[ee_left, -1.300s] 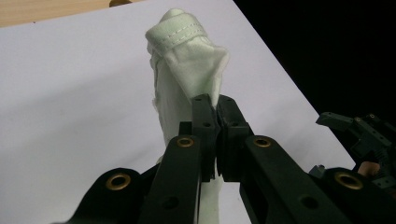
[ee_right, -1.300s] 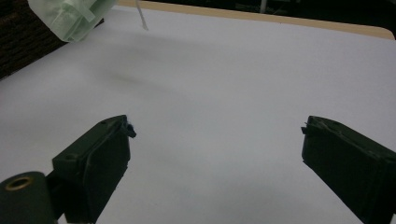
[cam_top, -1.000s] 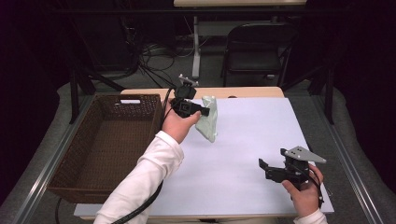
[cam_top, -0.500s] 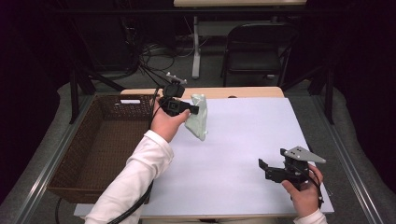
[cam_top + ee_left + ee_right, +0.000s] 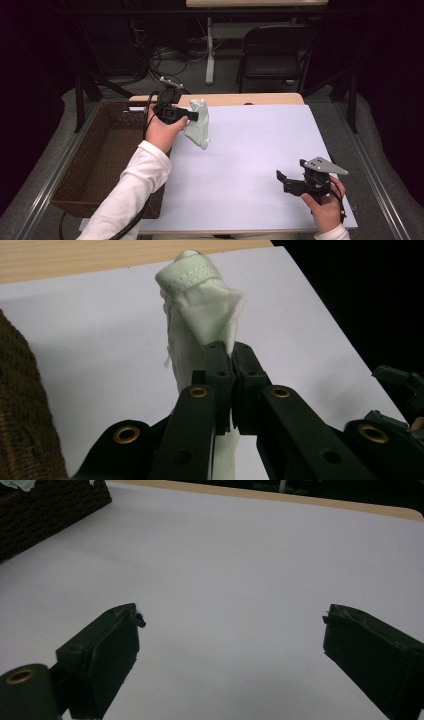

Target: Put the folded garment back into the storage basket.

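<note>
Beside the wicker basket (image 5: pixel 95 165), the left gripper (image 5: pixel 192 116) pinches a pale green cloth (image 5: pixel 198 125), while the right gripper (image 5: pixel 281 180) stands spread.

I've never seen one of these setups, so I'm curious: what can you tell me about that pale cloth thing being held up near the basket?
The cloth is a pale, greenish-white piece of soft fabric with a stitched hem along its top edge and a loose thread on one side. It is bunched and hangs in folds above the white table cover, just right of the brown wicker basket. The left claw is shut on it, pinching a fold; nothing else touches it.
</note>
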A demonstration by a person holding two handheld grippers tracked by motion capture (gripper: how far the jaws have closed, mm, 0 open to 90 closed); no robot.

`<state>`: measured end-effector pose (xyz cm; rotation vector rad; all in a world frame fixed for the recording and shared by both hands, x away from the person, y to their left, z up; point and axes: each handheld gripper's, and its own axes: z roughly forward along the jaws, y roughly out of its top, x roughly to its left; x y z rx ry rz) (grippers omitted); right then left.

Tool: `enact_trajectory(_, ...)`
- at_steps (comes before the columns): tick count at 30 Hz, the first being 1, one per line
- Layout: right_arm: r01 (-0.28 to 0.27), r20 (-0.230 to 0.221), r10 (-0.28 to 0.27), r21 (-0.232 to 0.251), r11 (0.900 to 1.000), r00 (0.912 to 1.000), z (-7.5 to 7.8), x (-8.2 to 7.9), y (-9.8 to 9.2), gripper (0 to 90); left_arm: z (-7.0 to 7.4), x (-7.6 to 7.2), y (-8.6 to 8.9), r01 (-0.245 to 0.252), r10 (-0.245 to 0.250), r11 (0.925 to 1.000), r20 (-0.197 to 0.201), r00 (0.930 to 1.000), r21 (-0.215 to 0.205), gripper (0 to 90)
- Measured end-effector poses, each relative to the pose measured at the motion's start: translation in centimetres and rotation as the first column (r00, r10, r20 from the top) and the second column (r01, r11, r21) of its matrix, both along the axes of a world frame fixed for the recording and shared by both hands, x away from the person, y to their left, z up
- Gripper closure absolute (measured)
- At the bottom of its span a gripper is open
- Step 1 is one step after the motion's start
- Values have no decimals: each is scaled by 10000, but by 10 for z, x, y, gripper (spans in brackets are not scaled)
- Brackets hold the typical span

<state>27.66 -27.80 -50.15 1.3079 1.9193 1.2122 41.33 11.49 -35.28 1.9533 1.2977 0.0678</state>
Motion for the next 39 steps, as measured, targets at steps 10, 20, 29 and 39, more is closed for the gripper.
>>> enact_trajectory(10,41,-94,-40,90,10000,9999,0,-1,1,74,3,-4,23,-297,297,9996,39,9996,-28,881)
enact_trajectory(20,37,-80,-37,38,10000,10000,0,0,-1,74,4,-7,48,-632,632,9979,0,9980,-140,881)
enact_trajectory(29,31,-48,-31,17,10000,10000,0,0,-1,74,6,-12,68,-1009,1010,9946,38,9949,-246,881)
enact_trajectory(39,-61,92,62,-67,10000,9999,0,-1,-1,74,13,-18,89,-1296,1302,9908,131,9914,-380,881)
